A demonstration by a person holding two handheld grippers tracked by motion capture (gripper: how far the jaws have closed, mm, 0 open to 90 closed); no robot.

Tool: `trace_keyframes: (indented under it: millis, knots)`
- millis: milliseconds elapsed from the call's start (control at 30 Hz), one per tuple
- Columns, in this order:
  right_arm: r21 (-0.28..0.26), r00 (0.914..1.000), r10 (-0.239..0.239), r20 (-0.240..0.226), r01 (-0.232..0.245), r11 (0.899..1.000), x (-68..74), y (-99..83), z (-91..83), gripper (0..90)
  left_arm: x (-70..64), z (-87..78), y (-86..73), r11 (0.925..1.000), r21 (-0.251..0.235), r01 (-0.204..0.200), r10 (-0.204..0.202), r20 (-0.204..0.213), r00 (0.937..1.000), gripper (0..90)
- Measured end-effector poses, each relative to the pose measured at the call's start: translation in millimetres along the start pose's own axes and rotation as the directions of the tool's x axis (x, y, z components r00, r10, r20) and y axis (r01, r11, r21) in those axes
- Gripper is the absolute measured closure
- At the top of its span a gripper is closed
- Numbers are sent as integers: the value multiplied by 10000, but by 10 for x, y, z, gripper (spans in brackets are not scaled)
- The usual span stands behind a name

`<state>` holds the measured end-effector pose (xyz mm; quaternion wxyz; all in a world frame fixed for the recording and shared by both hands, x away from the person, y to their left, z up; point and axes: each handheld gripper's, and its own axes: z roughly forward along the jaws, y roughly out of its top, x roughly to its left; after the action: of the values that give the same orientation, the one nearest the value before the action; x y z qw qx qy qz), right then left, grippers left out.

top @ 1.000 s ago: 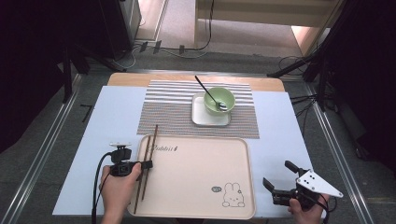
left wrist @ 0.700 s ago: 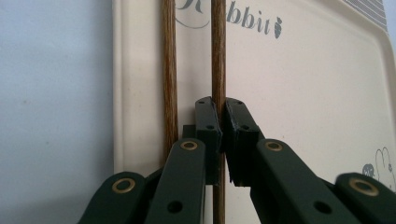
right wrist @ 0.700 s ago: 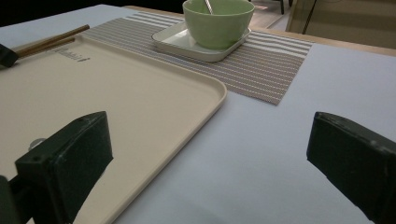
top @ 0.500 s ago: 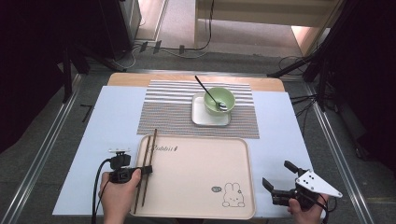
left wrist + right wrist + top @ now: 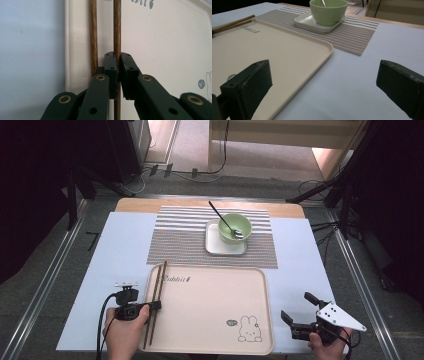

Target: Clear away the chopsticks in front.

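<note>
Wooden chopsticks (image 5: 93, 37) lie along the tray's (image 5: 210, 320) left edge; left gripper (image 5: 118, 63) clamps one stick. Right gripper (image 5: 297, 312), beside the tray, gapes wide.

Tray (image 5: 210, 320): script wordmark near top-left, illegible.

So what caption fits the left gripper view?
Left gripper pinching one of two wooden chopsticks on the beige tray.

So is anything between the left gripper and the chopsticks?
No. The left gripper is already shut on one chopstick; the second chopstick lies just outside its jaws, along the tray edge.
</note>
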<state>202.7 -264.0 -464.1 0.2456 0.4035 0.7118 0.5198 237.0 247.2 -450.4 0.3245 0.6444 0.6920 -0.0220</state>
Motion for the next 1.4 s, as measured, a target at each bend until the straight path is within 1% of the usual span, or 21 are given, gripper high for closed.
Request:
trace_keyframes:
  millis: [33,100,167,400,500,633,900,1000,1133,1233,1300,1400]
  knots:
    - [-5,10000,-7,4,7,10000,3,1,-1,4,1,-6,-2,10000,53,-25,25,16,10000,854]
    - [-17,10000,2,1,-2,10000,4,0,-6,4,2,-17,-8,10000,56,-14,14,-78,10000,852]
    - [3,10000,19,23,-19,10000,1,-2,-11,4,11,-29,-15,10000,-19,11,-11,-171,9999,849]
    - [-32,10000,26,35,-26,10000,-8,-2,-23,4,7,-39,-36,9999,-119,-23,21,-219,9998,842]
    - [-55,10000,-2,52,3,10000,-9,0,-21,4,1,-40,-39,9999,-120,-32,30,-231,9997,832]
    - [-11,10000,32,37,-32,10000,-6,-1,-22,4,11,-43,-44,10000,-83,-50,48,-241,9997,854]
    - [-25,10000,23,50,-23,10000,-5,-1,-24,4,17,-50,-81,9996,-278,13,-18,-209,9998,856]
    - [-18,10000,31,44,-31,10000,-6,-2,-26,4,17,-57,-97,9992,-387,91,-100,-221,9997,857]
    - [-18,10000,36,46,-36,10000,-7,-3,-25,4,20,-58,-99,9991,-413,110,-119,-231,9997,858]
    - [-14,10000,31,53,-31,10000,-4,-2,-24,4,24,-59,-93,9989,-448,104,-115,-245,9996,850]
    - [-16,10000,15,60,-15,10000,-5,-1,-25,4,15,-64,-91,9989,-466,62,-72,-220,9997,817]
    - [-23,10000,56,68,-55,10000,-8,-3,-27,4,7,-67,-87,9986,-530,32,-46,-267,9996,808]
